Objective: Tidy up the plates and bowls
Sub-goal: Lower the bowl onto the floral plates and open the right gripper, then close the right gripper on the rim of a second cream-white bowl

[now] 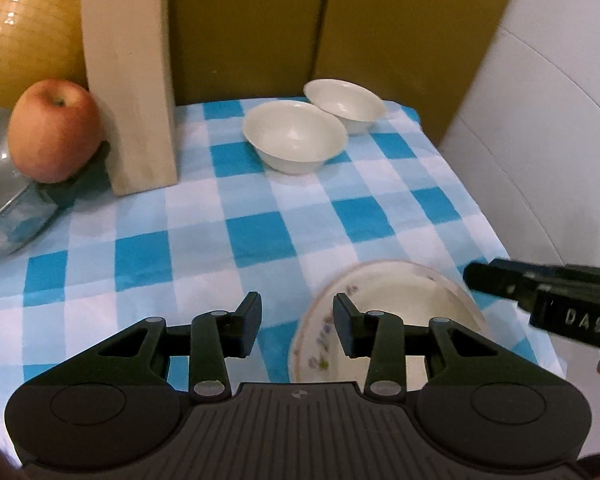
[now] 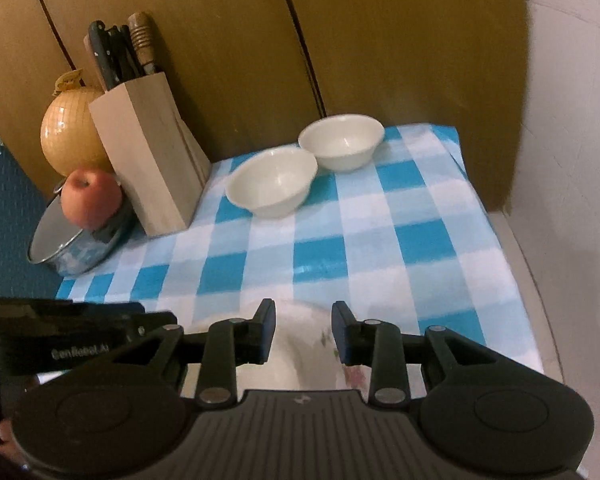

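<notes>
Checkered cloth (image 1: 204, 236), round glossy bowls (image 1: 296, 136)

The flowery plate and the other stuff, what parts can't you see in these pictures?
- Flowery plate: near edge hidden by the left gripper in the left wrist view; blurred and mostly covered by the right gripper in the right wrist view.
- Pot: cut off by the left wrist view's edge; the apple sits on its lid.
- Knives: blades hidden inside the knife block.
</notes>
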### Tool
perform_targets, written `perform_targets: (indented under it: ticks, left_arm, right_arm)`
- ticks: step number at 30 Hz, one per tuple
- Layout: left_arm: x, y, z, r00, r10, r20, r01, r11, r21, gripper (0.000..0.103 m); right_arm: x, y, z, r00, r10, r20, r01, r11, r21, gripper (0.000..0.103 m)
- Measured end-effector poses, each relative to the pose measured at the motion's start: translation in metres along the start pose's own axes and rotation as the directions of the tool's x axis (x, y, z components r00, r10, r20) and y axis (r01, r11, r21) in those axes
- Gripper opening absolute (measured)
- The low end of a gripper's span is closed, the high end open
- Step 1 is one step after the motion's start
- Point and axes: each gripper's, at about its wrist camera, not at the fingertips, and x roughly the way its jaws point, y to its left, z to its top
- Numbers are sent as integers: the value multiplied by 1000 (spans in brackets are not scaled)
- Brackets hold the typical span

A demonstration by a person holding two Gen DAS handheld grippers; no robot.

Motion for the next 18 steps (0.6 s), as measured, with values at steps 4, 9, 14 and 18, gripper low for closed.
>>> perform_targets:
  ticks: [4,9,14,18]
  left_arm:
    - [7,9,15,1000,23,13,-23,999,-41,48]
    - [23,16,46,997,65,28,-62,994,-85,51]
    - [49,14,72,991,130,18,-129,989,-77,50]
    - [69,15,91,989,150,15,-149,986,-80,50]
  right_arm:
    - [20,2,24,1000,4,-11,-4,1000,-6,26]
    - [54,-4,52,999,14,-37,-13,999,34,26]
    - [86,-9,80,999,6,-54,-3,998,62,26]
    - [106,-8,98,999,0,-50,3,998,61,26]
